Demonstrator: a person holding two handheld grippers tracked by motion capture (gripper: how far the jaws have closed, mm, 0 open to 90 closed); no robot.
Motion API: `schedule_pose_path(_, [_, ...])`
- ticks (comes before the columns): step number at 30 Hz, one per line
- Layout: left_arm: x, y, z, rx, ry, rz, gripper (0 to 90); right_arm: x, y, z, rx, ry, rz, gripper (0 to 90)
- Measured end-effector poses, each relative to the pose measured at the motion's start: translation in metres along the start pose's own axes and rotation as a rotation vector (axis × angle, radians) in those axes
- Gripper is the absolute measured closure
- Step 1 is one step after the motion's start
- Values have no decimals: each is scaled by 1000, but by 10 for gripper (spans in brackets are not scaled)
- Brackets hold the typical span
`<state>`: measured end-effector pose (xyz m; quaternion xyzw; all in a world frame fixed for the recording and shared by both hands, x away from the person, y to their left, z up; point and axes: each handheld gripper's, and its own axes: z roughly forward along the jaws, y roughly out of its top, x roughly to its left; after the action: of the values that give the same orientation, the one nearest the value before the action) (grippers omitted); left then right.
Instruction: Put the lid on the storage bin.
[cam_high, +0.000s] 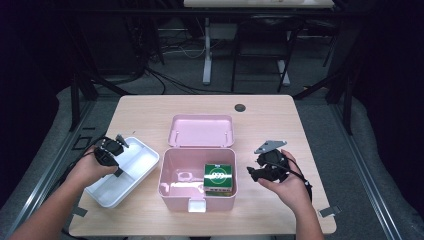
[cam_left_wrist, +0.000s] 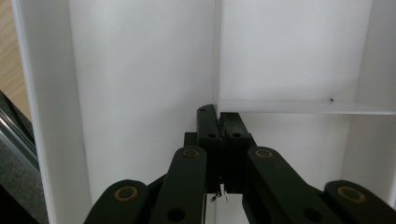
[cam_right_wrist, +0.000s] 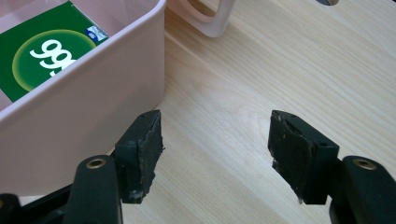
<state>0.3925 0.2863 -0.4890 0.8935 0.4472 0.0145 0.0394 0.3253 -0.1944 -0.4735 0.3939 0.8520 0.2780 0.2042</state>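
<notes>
Two grippers were in use at a light wooden table (cam_high: 150, 110), and the pink box (cam_high: 197, 200) near the table's front edge serves as the landmark for all positions below.

The pink box stood open. Its lid (cam_high: 201, 130) lay flat directly behind it, on the far side from the person. Inside the box, against the right-hand wall, sat a green carton (cam_high: 218, 176) with a round white-and-green emblem on its top face. In the right gripper view the carton (cam_right_wrist: 42, 56) appeared just inside the pink wall (cam_right_wrist: 93, 98).

A white divided tray (cam_high: 131, 172) rested to the left of the pink box, just beside it and turned at an angle to it. The left gripper (cam_high: 111, 150) was positioned over the tray's far end, held in the person's left hand (cam_high: 90, 170). In the left gripper view the jaws of the left gripper (cam_left_wrist: 218, 122) were fully closed, pad against pad, with nothing clamped between them. The tips pointed into the tray (cam_left_wrist: 140, 70) near the junction of its inner dividers.

The right gripper (cam_high: 252, 172) was located to the right of the pink box, near it but apart, held in the person's right hand (cam_high: 287, 187). In the right gripper view the jaws of the right gripper (cam_right_wrist: 215, 140) stood wide apart above bare tabletop (cam_right_wrist: 280, 60) and held nothing. One pad was close beside the box's outer wall; contact cannot be determined.
</notes>
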Motion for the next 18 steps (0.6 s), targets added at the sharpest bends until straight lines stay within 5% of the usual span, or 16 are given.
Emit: schedule_pose_path(18, [-9, 2, -48, -33, 19, 58, 889, -1, 0, 0, 16, 0, -2, 351])
